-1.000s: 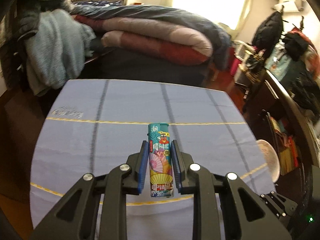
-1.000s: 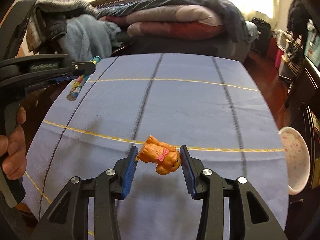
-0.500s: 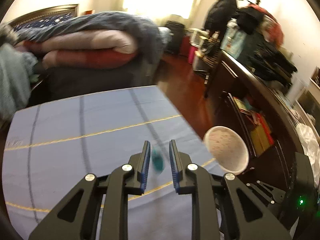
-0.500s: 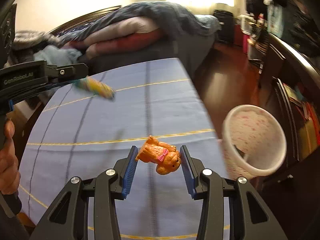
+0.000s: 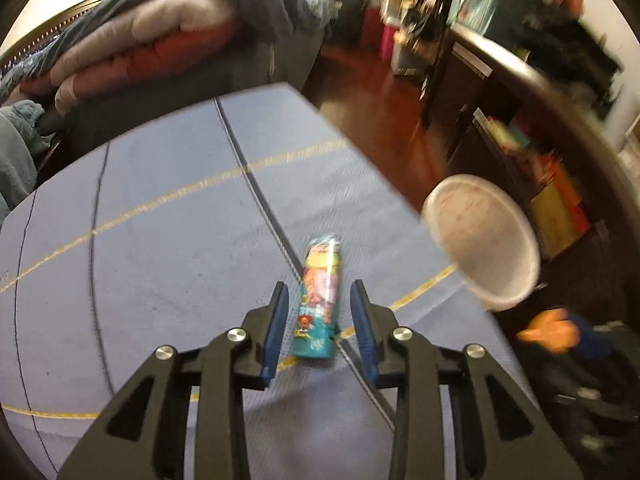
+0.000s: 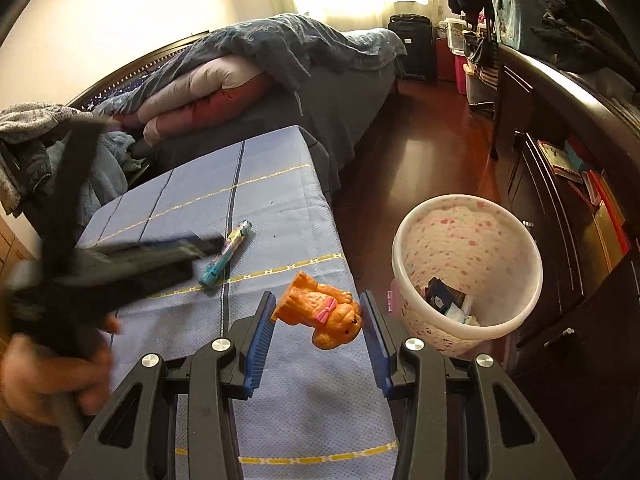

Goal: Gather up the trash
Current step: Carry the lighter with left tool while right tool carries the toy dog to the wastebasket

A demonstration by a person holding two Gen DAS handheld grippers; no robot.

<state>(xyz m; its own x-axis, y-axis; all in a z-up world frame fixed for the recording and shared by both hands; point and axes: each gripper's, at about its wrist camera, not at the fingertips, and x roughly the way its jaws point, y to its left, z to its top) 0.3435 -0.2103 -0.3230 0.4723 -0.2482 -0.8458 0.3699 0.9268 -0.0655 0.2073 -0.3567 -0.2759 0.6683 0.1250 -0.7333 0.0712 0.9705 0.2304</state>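
My right gripper (image 6: 316, 320) pinches the orange plastic toy dog (image 6: 324, 314) beside the white speckled bin (image 6: 466, 264). My left gripper (image 5: 318, 312) jaws are spread around the teal printed lighter (image 5: 320, 304), lying on the blue worktop (image 5: 160, 240).

My left hand-held gripper (image 5: 319, 316) has its jaws parted; my right hand-held gripper (image 6: 317, 322), at its 3 o'clock, is clamped.

Lighter (image 6: 226, 253) on table (image 6: 280, 208); wastebasket (image 6: 466, 270) on floor right of table; bed (image 6: 280, 64) behind table.
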